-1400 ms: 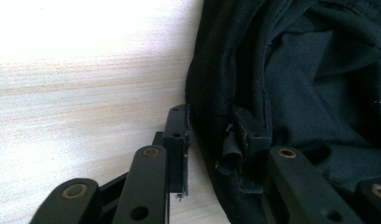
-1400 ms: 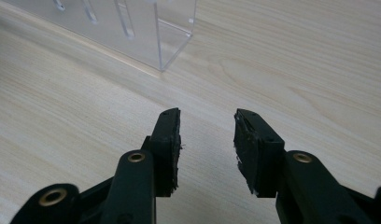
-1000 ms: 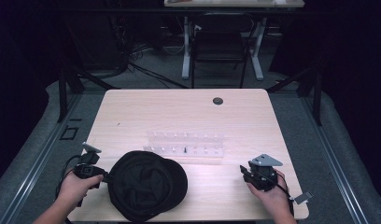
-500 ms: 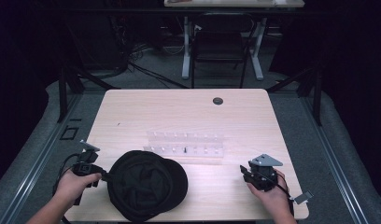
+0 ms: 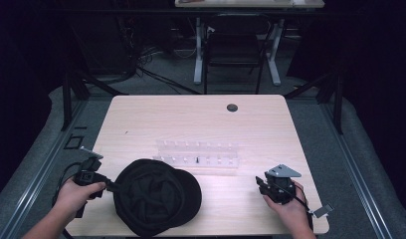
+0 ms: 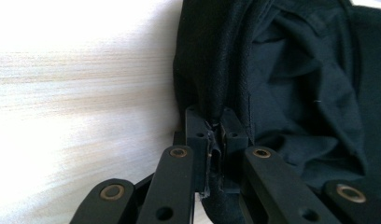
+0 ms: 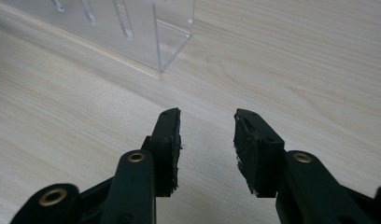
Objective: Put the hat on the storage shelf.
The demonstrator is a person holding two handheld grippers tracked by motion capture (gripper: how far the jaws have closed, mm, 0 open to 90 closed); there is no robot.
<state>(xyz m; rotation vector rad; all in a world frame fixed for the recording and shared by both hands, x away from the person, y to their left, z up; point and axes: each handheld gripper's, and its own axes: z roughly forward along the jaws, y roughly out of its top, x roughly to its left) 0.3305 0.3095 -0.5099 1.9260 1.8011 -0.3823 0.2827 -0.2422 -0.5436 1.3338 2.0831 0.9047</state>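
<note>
A black cap [image 5: 153, 196] lies upside down near the table's front left, its crumpled inside [image 6: 310, 93] facing up. My left gripper [image 5: 110, 185] is shut on the cap's rim [image 6: 216, 79] at its left side; the fabric is pinched between the jaws. My right gripper [image 5: 263, 185] rests low at the front right, held by a hand, open with nothing between its fingers [image 7: 166, 144]. It points toward the near end of a clear plastic rack [image 7: 132, 28].
The clear rack [image 5: 198, 154] with several slots stands across the middle of the light wooden table [image 5: 191, 119], just behind the cap. A small dark round grommet [image 5: 232, 107] sits near the far edge. Chairs and cables lie beyond the table.
The left gripper and the cap's rim have shifted slightly; the cap looks a little more spread. The right gripper has stayed still.
</note>
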